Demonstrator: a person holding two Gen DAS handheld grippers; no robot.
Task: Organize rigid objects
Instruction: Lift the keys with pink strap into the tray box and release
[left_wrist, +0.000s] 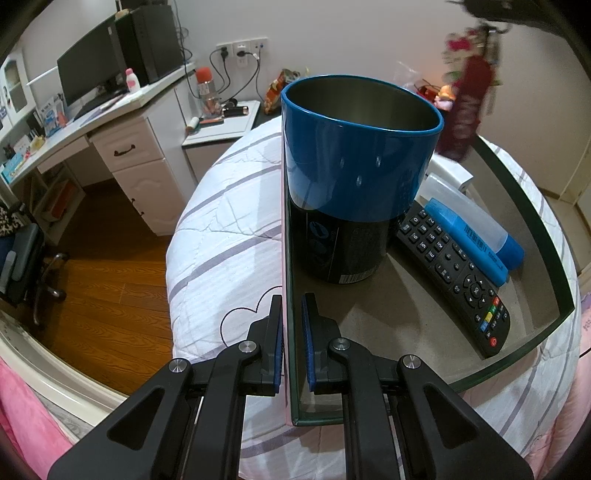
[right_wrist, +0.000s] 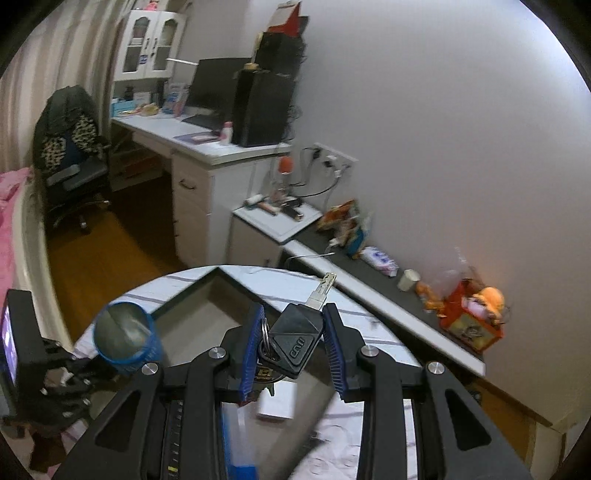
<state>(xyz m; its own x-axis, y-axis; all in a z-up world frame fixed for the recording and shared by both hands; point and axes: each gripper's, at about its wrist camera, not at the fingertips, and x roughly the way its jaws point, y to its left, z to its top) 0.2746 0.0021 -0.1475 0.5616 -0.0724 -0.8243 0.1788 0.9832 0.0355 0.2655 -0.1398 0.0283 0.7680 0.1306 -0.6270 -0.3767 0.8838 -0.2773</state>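
Key (right_wrist: 295, 341), black-headed with its metal blade pointing to the upper right, sits pinched between the pads of the right gripper (right_wrist: 291, 345), held in the air at the centre of the right wrist view above the tray (left_wrist: 546, 280); a ring hangs from it on the left. So one item is in transit, not yet put down.

In the left wrist view, the left gripper (left_wrist: 293, 339) is pressed together on the tray's near wall, steadying it. Inside the tray stand the blue cup (left_wrist: 354, 177), at frame centre, with the remote (left_wrist: 454, 273) to its right and a blue-capped tube (left_wrist: 476, 236) beside that, touching or nearly so.

By my reading, three things are already sorted into the tray and the key is next. Whether more loose items wait outside it, the frames do not show clearly.
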